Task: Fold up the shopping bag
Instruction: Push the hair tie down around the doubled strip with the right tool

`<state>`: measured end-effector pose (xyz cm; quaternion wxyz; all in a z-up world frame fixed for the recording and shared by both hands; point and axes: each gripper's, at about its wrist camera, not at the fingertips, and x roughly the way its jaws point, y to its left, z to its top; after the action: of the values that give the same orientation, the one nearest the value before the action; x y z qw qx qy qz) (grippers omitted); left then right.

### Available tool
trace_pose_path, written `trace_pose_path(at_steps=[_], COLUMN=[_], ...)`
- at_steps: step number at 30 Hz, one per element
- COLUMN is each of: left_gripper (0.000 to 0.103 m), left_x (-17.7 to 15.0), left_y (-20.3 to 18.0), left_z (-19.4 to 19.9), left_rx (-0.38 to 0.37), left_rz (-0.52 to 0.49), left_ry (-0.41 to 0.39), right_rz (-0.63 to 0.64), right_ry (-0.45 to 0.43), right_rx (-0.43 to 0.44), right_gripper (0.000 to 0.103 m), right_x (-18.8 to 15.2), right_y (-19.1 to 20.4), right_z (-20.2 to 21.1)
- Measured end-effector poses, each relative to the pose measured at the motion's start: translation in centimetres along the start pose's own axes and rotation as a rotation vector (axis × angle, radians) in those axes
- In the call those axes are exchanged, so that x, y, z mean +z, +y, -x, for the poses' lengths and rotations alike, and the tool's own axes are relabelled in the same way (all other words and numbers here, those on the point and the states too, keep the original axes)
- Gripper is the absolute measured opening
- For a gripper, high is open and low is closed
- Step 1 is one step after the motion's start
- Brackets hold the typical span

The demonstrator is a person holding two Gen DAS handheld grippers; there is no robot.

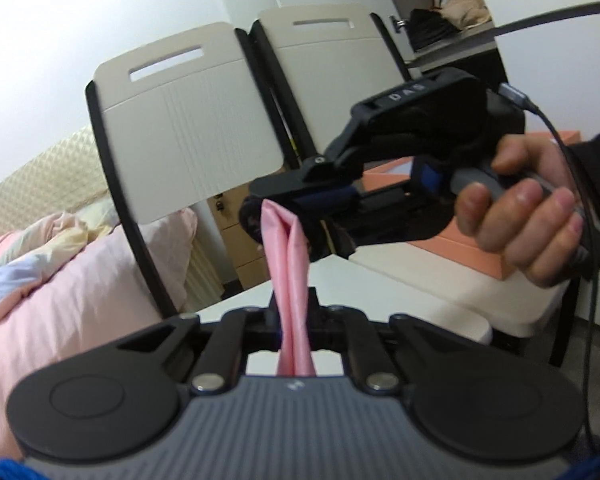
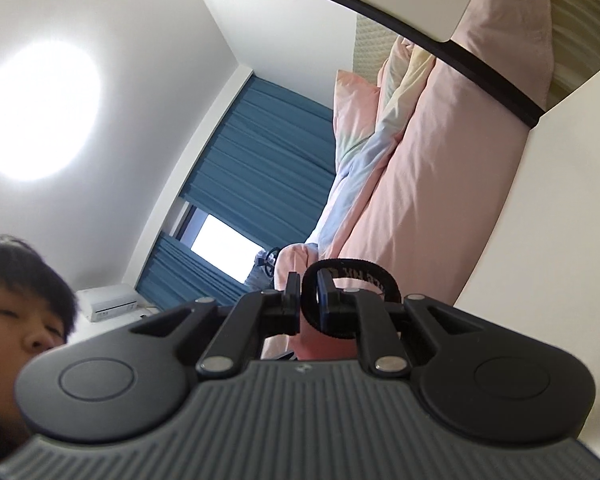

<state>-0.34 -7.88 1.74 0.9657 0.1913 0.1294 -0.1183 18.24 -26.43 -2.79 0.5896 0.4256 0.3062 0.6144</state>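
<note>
Left claw [image 1: 294, 320] and right claw [image 1: 260, 216] are both clamped on the pink shopping bag [image 1: 286, 264], stretched as a narrow gathered strip above the desk [image 1: 400, 300]; folding appears well advanced, final tucking apparently remaining.

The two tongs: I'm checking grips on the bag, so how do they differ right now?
The left tongs pinch a bare strip of the pink bag; the right tongs also have a black strap loop around one finger. The left point roughly level over the white table; the right are rolled sideways. Both are shut on the bag.
</note>
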Motion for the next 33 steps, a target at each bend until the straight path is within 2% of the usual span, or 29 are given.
trace_pose_path(at_steps=[4,7,9,13,16,17,18,19,22,24,27,30,33], left_gripper=[0.01,0.01,0.01,0.01,0.01,0.01,0.01,0.01,0.01,0.011,0.011,0.011,0.012], left_x=[-0.2,-0.4,-0.6,-0.8,-0.8,-0.8,-0.8,-0.8,-0.7,-0.6,-0.5,-0.4,-0.3], left_y=[0.3,-0.1,-0.3,-0.4,-0.6,-0.6,-0.7,-0.7,-0.5,-0.3,-0.1,0.1,0.4], left_z=[-0.6,-0.5,-0.5,-0.6,-0.7,-0.7,-0.6,-0.6,-0.6,-0.6,-0.4,-0.3,-0.4], left_rx=[-0.002,-0.008,0.004,0.022,0.037,0.038,0.04,0.04,0.048,0.059,0.061,0.061,0.067], left_rz=[0.018,-0.011,-0.031,-0.046,-0.06,-0.065,-0.071,-0.073,-0.061,-0.046,-0.037,-0.03,-0.013], left_ry=[0.041,0.036,0.038,0.046,0.053,0.05,0.045,0.043,0.038,0.034,0.023,0.022,0.029], right_rz=[0.028,0.09,0.133,0.177,0.258,0.3,0.342,0.384,0.458,0.471,0.404,0.428,0.477], right_ry=[0.024,0.076,0.105,0.115,0.109,0.106,0.102,0.099,0.122,0.105,0.021,0.033,0.002], right_rx=[0.022,0.023,-0.003,-0.032,-0.078,-0.114,-0.15,-0.185,-0.2,-0.212,-0.198,-0.23,-0.218], right_gripper=[0.013,0.013,0.013,0.013,0.012,0.015,0.025,0.028,0.029,0.029,0.029,0.029,0.027], right_x=[0.2,0.0,-0.2,-0.2,-0.3,-0.4,-0.4,-0.5,-1.2,-1.3,-0.9,-1.0,-1.2], right_y=[0.5,1.5,2.0,2.5,3.7,4.2,4.8,5.3,6.0,6.1,5.4,5.4,6.2], right_z=[0.4,0.0,-0.4,-0.4,0.0,-0.1,-0.1,-0.1,-0.4,-0.4,0.5,0.1,0.1])
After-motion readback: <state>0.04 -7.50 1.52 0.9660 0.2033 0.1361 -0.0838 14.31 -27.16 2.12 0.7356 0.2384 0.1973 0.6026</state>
